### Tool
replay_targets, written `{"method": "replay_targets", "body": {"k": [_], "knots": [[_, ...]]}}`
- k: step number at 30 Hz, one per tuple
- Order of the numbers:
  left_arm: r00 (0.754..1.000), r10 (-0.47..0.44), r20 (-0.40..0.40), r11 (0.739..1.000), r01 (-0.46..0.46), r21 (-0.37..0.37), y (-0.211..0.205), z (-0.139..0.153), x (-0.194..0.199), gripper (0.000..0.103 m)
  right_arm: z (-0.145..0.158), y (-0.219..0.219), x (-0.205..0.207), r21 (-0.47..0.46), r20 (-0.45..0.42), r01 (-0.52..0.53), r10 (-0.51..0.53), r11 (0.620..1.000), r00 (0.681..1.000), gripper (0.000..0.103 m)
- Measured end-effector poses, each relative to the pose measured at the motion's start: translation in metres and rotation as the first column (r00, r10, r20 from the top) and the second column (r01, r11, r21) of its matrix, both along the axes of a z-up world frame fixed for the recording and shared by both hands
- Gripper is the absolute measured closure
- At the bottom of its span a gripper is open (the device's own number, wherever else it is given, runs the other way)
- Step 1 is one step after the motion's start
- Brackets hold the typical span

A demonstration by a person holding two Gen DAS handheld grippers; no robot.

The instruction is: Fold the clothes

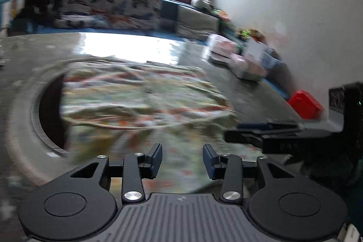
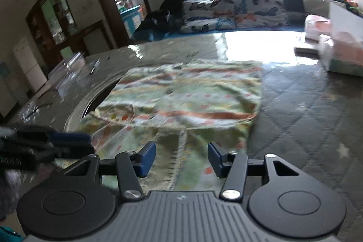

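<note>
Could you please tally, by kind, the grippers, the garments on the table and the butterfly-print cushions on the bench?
Grippers: 2, the left gripper and the right gripper, both open.
Garments: 1, the floral garment spread on the table.
Butterfly-print cushions: 2.
Total: 5.

In the left wrist view the pale green patterned garment (image 1: 145, 101) is smeared by motion blur, and its print cannot be made out. The round dark opening (image 1: 51, 115) in the desk is half hidden beneath it. The pink-and-white packages (image 1: 240, 60) at far right are too blurred to be identified.
</note>
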State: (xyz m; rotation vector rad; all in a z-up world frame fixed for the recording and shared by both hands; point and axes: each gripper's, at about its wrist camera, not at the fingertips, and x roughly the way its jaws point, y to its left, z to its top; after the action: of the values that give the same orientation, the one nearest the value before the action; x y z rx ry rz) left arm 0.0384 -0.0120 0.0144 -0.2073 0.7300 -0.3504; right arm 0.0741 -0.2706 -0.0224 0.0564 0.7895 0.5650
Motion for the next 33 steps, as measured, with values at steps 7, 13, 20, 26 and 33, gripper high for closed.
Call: {"method": "replay_targets", "body": {"k": [7, 13, 20, 26, 33], "knots": [[0.986, 0.166, -0.012, 0.984, -0.165, 0.070, 0.050, -0.007, -0.006, 0.059, -0.013, 0.010, 0.008, -0.013, -0.040, -0.015, 0.014, 1.000, 0.999, 0.065], [0.973, 0.230, -0.018, 0.971, -0.228, 0.067, 0.070, -0.009, -0.011, 0.057, -0.015, 0.014, 0.009, -0.013, -0.046, -0.024, 0.023, 1.000, 0.999, 0.076], [0.970, 0.243, -0.015, 0.968, -0.241, 0.063, 0.073, -0.007, -0.010, 0.057, -0.014, 0.019, 0.008, -0.019, -0.043, -0.031, 0.030, 0.999, 0.999, 0.095], [0.974, 0.227, -0.010, 0.971, -0.226, 0.073, 0.069, -0.007, -0.008, 0.056, 0.008, 0.014, -0.001, 0.004, 0.024, -0.014, 0.014, 1.000, 1.000, 0.097], [0.975, 0.221, -0.008, 0.970, -0.218, 0.110, 0.066, -0.012, -0.002, 0.057, 0.013, 0.009, -0.002, -0.013, 0.034, 0.010, -0.010, 1.000, 0.999, 0.097]]}}
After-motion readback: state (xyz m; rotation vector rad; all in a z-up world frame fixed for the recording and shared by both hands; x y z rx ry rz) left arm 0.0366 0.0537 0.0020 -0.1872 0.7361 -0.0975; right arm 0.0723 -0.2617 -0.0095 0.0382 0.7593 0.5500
